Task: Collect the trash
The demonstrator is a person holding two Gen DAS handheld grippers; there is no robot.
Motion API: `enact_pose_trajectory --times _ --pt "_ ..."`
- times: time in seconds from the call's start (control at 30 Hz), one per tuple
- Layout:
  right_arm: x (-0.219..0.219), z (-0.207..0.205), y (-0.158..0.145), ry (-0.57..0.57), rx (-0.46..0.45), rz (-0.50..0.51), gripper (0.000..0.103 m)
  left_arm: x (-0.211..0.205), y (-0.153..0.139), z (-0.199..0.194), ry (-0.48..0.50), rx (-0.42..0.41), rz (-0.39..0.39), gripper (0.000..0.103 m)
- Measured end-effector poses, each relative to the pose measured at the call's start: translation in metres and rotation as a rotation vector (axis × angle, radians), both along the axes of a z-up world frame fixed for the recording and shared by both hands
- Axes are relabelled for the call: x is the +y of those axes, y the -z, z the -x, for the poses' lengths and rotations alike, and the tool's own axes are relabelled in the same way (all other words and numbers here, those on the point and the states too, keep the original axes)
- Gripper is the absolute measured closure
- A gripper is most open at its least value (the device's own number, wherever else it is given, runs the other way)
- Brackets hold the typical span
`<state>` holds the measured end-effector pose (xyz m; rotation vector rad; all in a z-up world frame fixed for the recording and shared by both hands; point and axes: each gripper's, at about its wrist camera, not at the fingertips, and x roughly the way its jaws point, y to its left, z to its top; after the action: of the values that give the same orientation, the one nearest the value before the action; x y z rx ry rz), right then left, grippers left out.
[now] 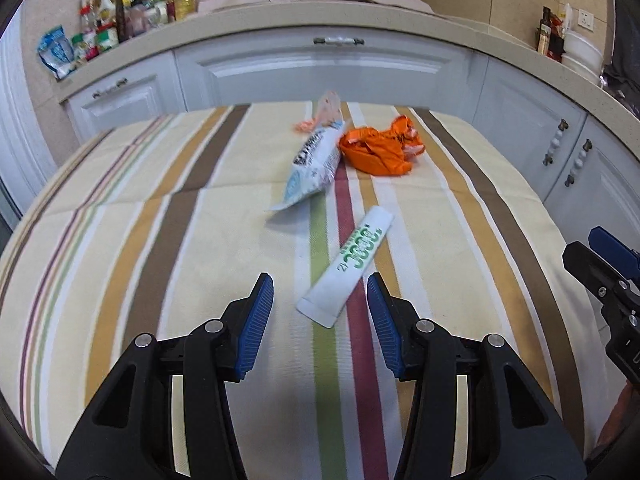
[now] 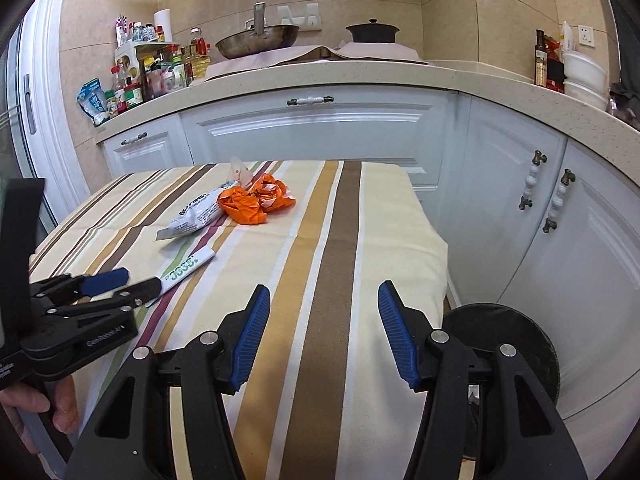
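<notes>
A white tube with green print [image 1: 347, 267] lies on the striped tablecloth [image 1: 120, 240], just ahead of my open, empty left gripper [image 1: 320, 292]. Beyond it lie a white and blue snack wrapper [image 1: 314, 168], a crumpled orange bag [image 1: 380, 148] and a small clear wrapper [image 1: 326, 110]. My right gripper [image 2: 324, 300] is open and empty over the cloth's right side. From the right wrist view I see the tube [image 2: 186, 270], the snack wrapper [image 2: 196, 212], the orange bag [image 2: 256, 200] and the left gripper [image 2: 120, 284] at the left.
A round dark bin [image 2: 504, 344] stands on the floor by the table's right edge, partly hidden by my right finger. White cabinets [image 2: 304, 132] and a counter with bottles [image 2: 152, 68], a wok [image 2: 258, 42] and a pot [image 2: 372, 32] stand behind the table.
</notes>
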<state>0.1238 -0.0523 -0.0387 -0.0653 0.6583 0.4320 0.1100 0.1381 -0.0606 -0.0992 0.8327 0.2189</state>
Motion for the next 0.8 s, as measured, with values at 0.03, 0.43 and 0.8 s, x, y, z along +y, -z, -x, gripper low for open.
enact_pose_trajectory --times 0.03,0.43,0.8 --pt "0.0 -0.001 0.0 -0.001 0.002 -0.001 0.047 0.001 0.002 -0.003 0.003 0.014 0.007 0.055" --pt "0.002 -0.006 0.002 -0.007 0.02 -0.008 0.046 -0.002 0.011 -0.012 0.048 0.058 0.016 0.079" --pt "0.012 -0.008 0.001 -0.024 0.021 0.006 0.046 -0.003 0.001 0.006 0.068 0.006 -0.032 0.098"
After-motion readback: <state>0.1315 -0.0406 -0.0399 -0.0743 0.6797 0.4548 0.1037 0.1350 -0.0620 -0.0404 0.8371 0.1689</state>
